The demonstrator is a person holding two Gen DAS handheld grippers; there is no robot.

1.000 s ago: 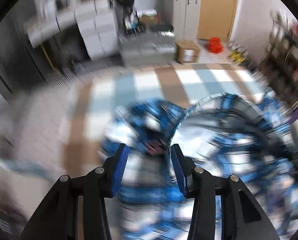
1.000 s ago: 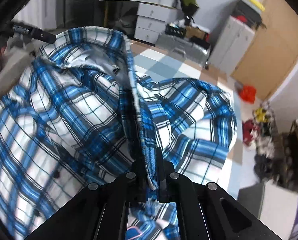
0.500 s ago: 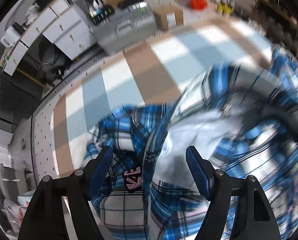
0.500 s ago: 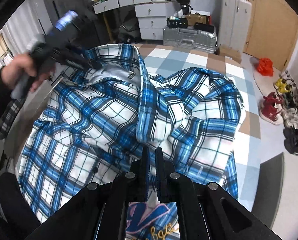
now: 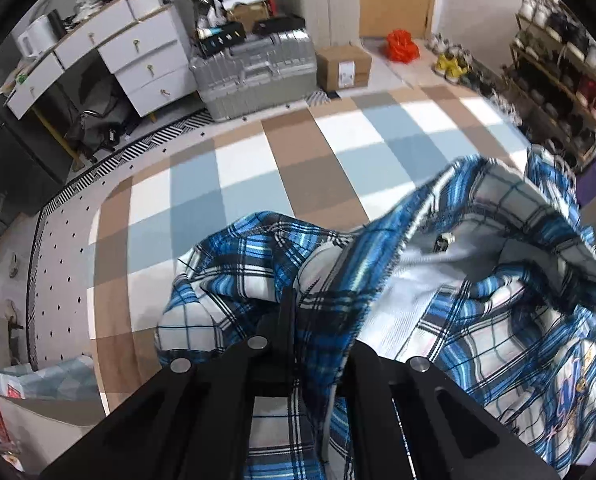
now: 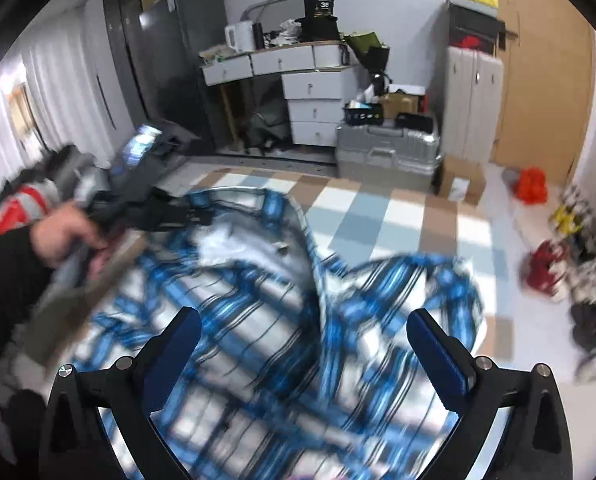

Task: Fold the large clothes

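Observation:
A large blue-and-white plaid shirt [image 5: 478, 320] with a grey lining lies crumpled on a checked rug [image 5: 257, 168]. My left gripper [image 5: 314, 312] is shut on a fold of the shirt's edge near the collar, and the cloth drapes over its right finger. In the right wrist view the shirt [image 6: 398, 280] is blurred. My right gripper [image 6: 302, 316] hangs above it with its jaws opening wide and nothing between the pads. A person's hand [image 6: 61, 236] holds the left gripper [image 6: 185, 214] at the collar, on the left of that view.
A silver suitcase [image 5: 253, 72], a cardboard box [image 5: 344, 66] and white drawers [image 5: 145, 60] stand beyond the rug. A shoe rack [image 5: 558, 60] lines the right side. An orange bag [image 6: 532, 186] and shoes [image 6: 546, 268] lie on the floor to the right.
The left gripper, open half a second ago, has dropped and shut on the shirt's edge. The right gripper has let go of the shirt's front fold, opened wide and risen.

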